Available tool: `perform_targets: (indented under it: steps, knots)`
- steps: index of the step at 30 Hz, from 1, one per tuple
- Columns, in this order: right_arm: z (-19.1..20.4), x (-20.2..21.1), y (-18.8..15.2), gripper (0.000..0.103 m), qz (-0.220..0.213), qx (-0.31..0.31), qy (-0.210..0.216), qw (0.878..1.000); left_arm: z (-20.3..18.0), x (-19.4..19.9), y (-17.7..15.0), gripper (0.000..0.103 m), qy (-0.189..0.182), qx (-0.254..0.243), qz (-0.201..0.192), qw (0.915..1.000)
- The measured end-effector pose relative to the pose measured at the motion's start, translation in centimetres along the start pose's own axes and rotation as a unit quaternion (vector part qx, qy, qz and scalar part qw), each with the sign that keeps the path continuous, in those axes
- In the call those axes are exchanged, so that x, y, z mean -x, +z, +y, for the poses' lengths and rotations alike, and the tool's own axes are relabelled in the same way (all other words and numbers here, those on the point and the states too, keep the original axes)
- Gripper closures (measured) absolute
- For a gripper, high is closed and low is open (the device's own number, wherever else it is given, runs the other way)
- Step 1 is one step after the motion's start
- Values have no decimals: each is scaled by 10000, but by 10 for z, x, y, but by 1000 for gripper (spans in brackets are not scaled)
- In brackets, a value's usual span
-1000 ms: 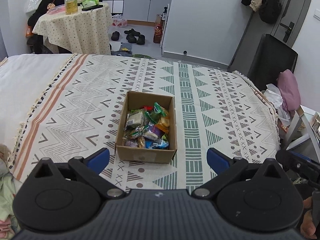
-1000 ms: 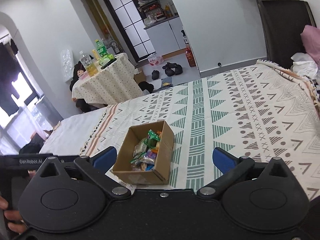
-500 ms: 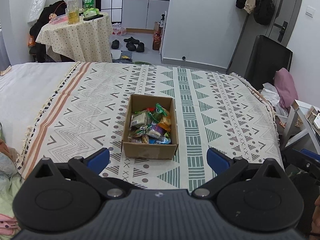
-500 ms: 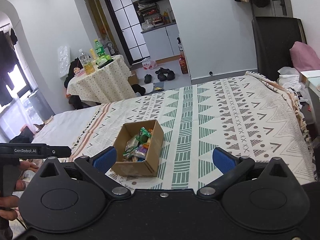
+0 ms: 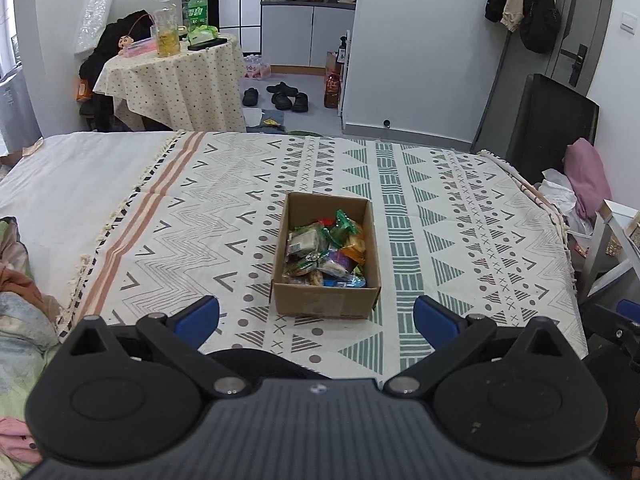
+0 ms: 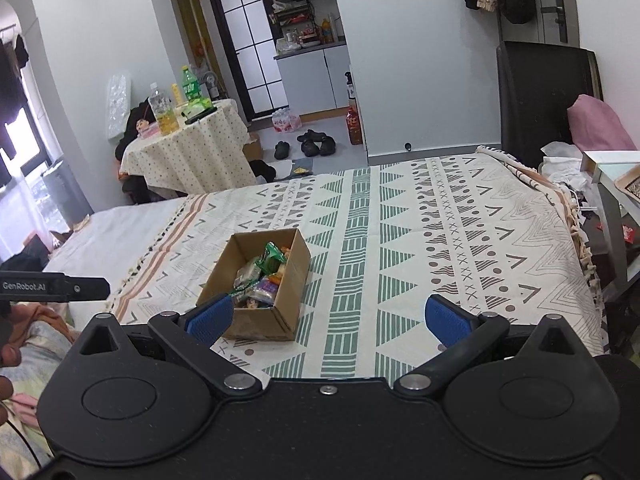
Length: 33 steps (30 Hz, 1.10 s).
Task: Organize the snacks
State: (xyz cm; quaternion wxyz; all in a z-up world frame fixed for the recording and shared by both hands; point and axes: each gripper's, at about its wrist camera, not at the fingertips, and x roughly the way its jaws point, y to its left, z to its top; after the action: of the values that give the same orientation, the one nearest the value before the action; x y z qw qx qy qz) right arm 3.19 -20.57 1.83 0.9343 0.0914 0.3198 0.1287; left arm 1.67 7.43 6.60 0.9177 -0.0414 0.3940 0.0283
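Progress appeared near complete, judged from how the items lay. Description runs left to right.

Left side: crumpled bedding (image 5: 16, 292) lay at the bed's left edge, and a plain white sheet (image 5: 72, 184) covered the area beside the patterned blanket (image 5: 460, 216). No loose snack was visible on either surface.

Left gripper (image 5: 316, 318): its two blue fingertips (image 5: 198, 316) stood wide apart and held nothing. It hovered at the near edge of the bed, short of the box and not touching it.

Centre: the cardboard box (image 5: 325, 301) sat upright on the patterned blanket, flaps open. The snacks (image 5: 326, 254), a mix of wrapped packets, were piled inside it in no visible order. Whether they were sorted by type could not be told from either view.

Right gripper (image 6: 328, 318): its tongs were likewise spread wide and empty. In the right wrist view the box (image 6: 276, 320) lay toward that gripper's left fingertip, which overlapped the box's near corner in the picture; contact could not be confirmed.

Right side: the blanket was bare of snacks out to its fringed edge.

Assessment: collection into the box appeared done. Remaining work, if any, was likely arranging the packets inside or closing the flaps.
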Motion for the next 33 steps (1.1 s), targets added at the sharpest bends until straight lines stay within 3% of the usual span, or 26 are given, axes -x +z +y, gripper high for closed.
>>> perform_targets:
  steps: [33]
  knots:
    - [14, 1, 0, 0, 91, 257, -55, 9996, 6, 5, -5, 0, -74, 30, -135, 9999]
